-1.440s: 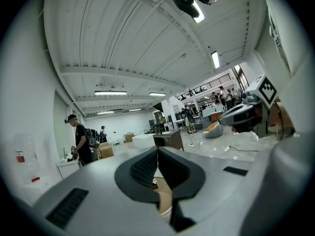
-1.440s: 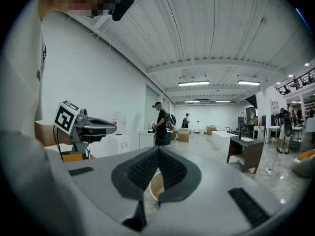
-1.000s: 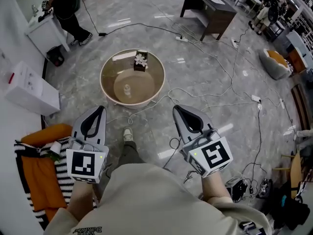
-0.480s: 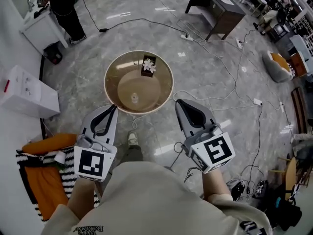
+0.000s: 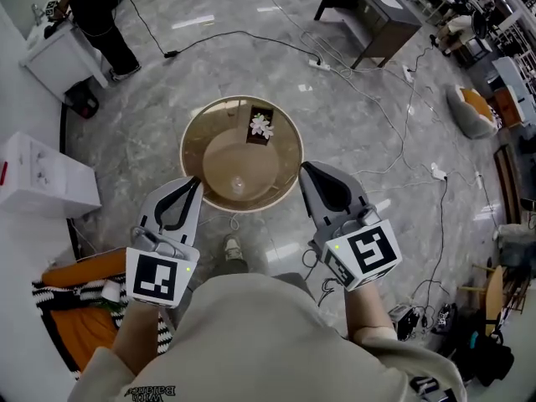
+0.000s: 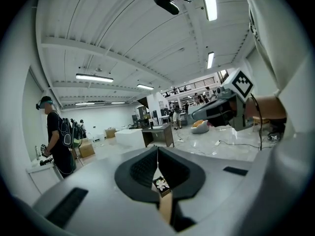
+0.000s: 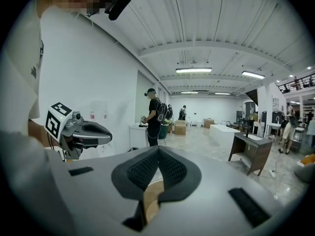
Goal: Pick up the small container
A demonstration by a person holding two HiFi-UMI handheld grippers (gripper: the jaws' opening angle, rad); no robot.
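Head view only: small container (image 5: 237, 183) on the round desk (image 5: 188, 138), near its close edge. It seems upright, but is too small to tell its long axis. It sits between the two tips, touching neither. Left tongs (image 5: 198, 182) and right tongs (image 5: 305, 168) are both closed and empty. Left gripper view shows a dark flower box (image 6: 161, 185) below its tips; right gripper view shows only brown desk top.

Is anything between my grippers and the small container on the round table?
Nothing visible. The small container sits alone in the round table's middle, the flower box beyond it. Left gripper and right gripper hover by its near rim, jaws shut.
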